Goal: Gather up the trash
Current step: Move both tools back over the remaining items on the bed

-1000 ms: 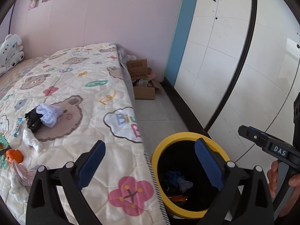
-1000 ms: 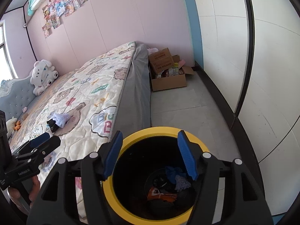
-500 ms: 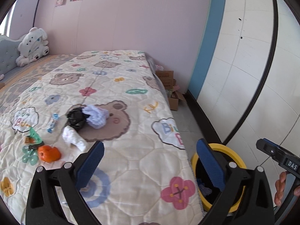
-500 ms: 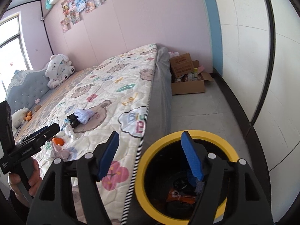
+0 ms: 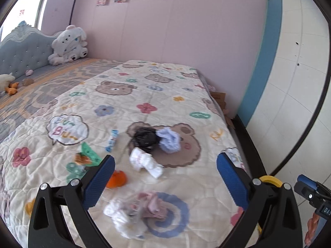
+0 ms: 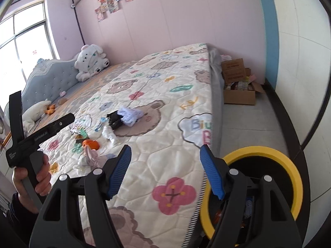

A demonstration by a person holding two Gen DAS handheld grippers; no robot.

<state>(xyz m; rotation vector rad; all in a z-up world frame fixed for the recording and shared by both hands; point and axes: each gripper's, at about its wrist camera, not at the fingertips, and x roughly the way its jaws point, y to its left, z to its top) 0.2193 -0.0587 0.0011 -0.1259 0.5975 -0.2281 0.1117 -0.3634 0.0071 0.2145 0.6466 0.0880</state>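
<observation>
With both the left gripper [image 5: 165, 175] and right gripper [image 6: 165, 171] spread wide and empty, the scattered trash [image 5: 144, 161] lies on the quilted bed [image 5: 186, 95], where fingers risk snagging the soft quilt or dropping light scraps short of the yellow bin [image 6: 289, 165]

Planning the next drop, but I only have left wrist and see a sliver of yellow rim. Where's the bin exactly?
Observer: The yellow-rimmed bin stands on the floor, right beside the near corner of the bed, top open.
Operator: Anything in it?
Observer: Yes, orange and blue scraps at the bottom, partly hidden behind the right tongs.
Operator: Right tongs holding anything?
Observer: No, they are open and empty, above the quilt edge next to the bin.
</observation>
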